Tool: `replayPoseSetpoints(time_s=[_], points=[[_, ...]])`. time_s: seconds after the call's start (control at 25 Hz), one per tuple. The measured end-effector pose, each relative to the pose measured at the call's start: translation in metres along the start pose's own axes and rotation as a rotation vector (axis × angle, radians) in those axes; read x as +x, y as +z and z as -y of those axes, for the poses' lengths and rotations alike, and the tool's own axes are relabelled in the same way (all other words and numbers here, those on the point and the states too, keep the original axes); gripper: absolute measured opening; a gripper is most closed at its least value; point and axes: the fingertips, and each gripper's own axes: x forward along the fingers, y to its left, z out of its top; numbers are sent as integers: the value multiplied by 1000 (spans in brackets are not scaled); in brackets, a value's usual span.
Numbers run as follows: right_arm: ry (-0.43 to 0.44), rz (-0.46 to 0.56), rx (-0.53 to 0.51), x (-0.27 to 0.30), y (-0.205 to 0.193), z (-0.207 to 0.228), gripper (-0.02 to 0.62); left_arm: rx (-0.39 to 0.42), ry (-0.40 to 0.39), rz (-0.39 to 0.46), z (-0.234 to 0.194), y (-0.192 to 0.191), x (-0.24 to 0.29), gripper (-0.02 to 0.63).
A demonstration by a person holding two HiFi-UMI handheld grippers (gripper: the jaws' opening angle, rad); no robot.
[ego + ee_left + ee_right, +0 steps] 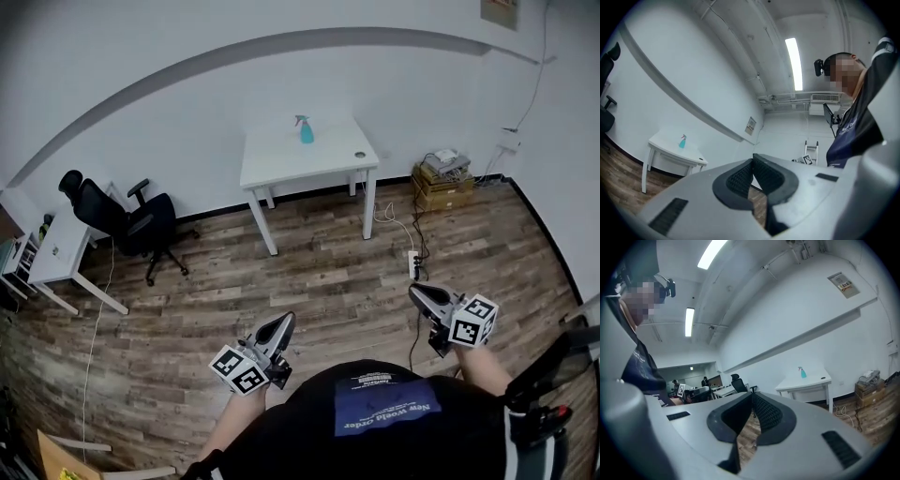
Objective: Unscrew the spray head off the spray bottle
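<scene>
- Teal spray bottle (306, 130) stands near the back edge of the white table (281, 161).
- My left gripper (285, 323) and right gripper (416, 293) are both closed tight, empty, well apart from it.

White table (281, 161) set against the back wall, small round object (360, 155) placed near its right edge, black office chair (127, 217) parked at left, cardboard boxes (442, 190) stacked at right

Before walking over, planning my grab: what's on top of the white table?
A teal spray bottle, spray head on, and a small dark round object near a corner. Nothing is covered.
</scene>
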Motion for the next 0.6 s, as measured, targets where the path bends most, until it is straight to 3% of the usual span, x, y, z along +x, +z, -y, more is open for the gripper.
replayPoseSetpoints(time_s=[0.32,0.6], points=[[1,18,-4,109,8,-22,-2,13,-42,-12,-93,42,-21,3],[5,-10,10,174,6,-23,-2,-5,-6,-17,-154,60,-41,3]])
